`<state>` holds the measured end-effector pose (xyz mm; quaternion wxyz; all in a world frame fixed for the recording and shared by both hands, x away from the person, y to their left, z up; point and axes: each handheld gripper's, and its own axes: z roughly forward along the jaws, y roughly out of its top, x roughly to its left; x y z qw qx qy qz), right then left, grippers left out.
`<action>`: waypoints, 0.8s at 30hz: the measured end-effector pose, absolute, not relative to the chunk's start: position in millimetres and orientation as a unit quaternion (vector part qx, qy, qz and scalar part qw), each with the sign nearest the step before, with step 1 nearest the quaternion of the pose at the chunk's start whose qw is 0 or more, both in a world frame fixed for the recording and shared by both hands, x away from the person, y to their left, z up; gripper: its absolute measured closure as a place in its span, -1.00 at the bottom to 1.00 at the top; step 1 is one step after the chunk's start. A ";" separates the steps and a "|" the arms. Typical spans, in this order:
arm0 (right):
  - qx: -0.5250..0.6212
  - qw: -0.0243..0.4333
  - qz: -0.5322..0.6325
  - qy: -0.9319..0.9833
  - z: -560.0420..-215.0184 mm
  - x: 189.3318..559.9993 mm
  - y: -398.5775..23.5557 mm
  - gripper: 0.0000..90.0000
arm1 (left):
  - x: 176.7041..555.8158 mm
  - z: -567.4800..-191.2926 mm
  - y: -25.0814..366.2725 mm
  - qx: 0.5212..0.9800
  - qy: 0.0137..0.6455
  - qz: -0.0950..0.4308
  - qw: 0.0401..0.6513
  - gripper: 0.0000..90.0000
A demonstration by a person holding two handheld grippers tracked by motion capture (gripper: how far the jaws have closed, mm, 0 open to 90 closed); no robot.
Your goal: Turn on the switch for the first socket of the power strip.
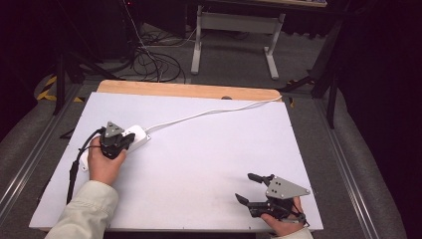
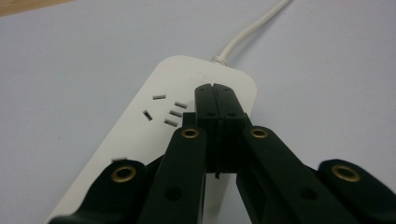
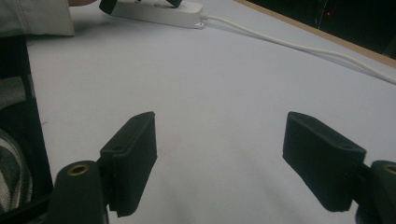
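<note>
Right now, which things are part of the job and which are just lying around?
Part of the job:
- power strip, with the shut left gripper over its top
- its white cord

Just around:
- right gripper, jaws open, apart on the table
- cables on the floor
- white desk legs behind

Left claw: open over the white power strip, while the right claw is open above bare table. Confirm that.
Not quite. The left claw is shut, its jaws pressed together over the white power strip, as the left gripper view shows. The right claw is indeed open above bare table.
</note>
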<state>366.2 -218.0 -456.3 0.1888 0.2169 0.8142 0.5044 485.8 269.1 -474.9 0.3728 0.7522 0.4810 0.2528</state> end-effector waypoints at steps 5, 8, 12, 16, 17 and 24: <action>0.217 0.189 0.504 0.814 -456.3 366.2 -218.1 -0.42 | 485.3 -474.4 266.8 0.753 0.484 0.258 0.365 1.00; 0.218 0.189 0.504 0.814 -456.4 366.1 -218.1 -0.42 | 485.6 -474.3 266.4 0.752 0.485 0.257 0.365 1.00; 0.218 0.189 0.503 0.815 -456.5 365.9 -218.2 -0.42 | 485.4 -474.1 266.9 0.750 0.490 0.252 0.365 1.00; 0.217 0.189 0.503 0.815 -456.6 365.6 -218.3 -0.42 | 485.8 -474.2 267.0 0.751 0.489 0.253 0.365 1.00; 0.217 0.189 0.503 0.815 -456.7 365.6 -218.2 -0.42 | 486.3 -474.1 268.1 0.751 0.490 0.251 0.365 1.00; 0.218 0.189 0.502 0.815 -456.8 365.4 -218.4 -0.42 | 486.4 -474.1 267.1 0.750 0.493 0.248 0.365 1.00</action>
